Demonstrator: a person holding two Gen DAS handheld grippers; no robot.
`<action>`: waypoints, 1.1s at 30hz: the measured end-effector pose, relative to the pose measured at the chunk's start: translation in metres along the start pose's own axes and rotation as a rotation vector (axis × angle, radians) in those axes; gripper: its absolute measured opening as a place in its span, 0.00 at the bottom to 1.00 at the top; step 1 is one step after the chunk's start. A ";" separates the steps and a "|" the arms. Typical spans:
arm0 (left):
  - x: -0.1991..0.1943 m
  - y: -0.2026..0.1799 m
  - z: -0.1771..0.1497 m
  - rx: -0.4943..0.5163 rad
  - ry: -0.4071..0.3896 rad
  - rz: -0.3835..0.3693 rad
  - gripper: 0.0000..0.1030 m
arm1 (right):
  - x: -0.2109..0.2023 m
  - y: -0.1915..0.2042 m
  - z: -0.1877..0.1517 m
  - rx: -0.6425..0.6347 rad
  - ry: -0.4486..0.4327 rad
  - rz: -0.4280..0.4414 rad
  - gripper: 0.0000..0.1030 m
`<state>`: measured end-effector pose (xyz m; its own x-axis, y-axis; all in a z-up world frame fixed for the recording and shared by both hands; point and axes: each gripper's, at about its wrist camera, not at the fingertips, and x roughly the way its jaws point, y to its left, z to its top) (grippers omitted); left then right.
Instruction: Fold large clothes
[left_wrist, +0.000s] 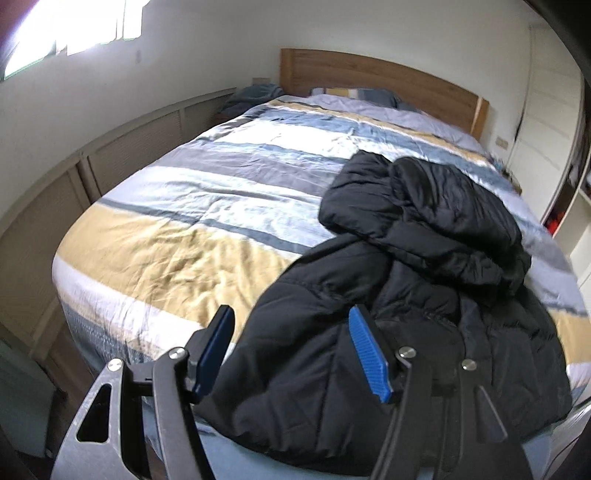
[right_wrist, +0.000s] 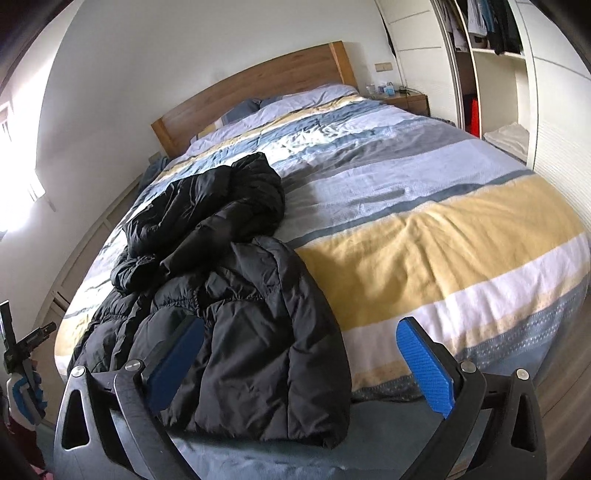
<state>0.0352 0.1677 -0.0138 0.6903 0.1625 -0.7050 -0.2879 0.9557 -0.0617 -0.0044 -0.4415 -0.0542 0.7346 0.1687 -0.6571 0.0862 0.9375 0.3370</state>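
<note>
Two grippers are up close, one in each hand, and each has two blue pads. The left gripper (left_wrist: 293, 354) is open partway, and the near hem of the coat lies between its pads, but the pads do not press on it. The right gripper (right_wrist: 301, 365) stands very wide, with the coat's near corner between its blue pads (right_wrist: 424, 369). Nothing is held by either one.

There is one coat, a big black puffy jacket (left_wrist: 406, 288). It lies bunched up on the foot end of the bed. From the left gripper it fills the space from 12 to 3 o'clock. From the right gripper the jacket (right_wrist: 236, 295) sits from 9 to 12 o'clock. Its long side runs from the foot of the bed up toward the headboard, with the hem near us and the crumpled top part far away.

There is one bed with a striped blanket (right_wrist: 424, 236) in yellow, white, blue and grey. Past the coat are pillows, too far off to count, and one wooden headboard (left_wrist: 369, 79).

Far off at 1 o'clock from the right gripper is one small nightstand (right_wrist: 408, 99) with little things on top. Beside it an open wardrobe (right_wrist: 491, 51) holds hanging clothes on top and folded things lower down.
</note>
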 end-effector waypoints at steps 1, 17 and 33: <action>-0.001 0.007 0.000 -0.013 -0.002 -0.009 0.61 | 0.001 -0.001 -0.002 0.005 0.007 0.005 0.99; 0.067 0.111 -0.038 -0.296 0.208 -0.246 0.61 | 0.041 -0.001 -0.019 0.006 0.128 0.014 0.99; 0.145 0.107 -0.082 -0.439 0.435 -0.655 0.61 | 0.118 -0.022 -0.027 0.114 0.326 0.081 0.99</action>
<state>0.0507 0.2730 -0.1806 0.5189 -0.5746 -0.6330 -0.2139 0.6296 -0.7469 0.0622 -0.4337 -0.1571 0.4906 0.3465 -0.7996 0.1248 0.8802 0.4580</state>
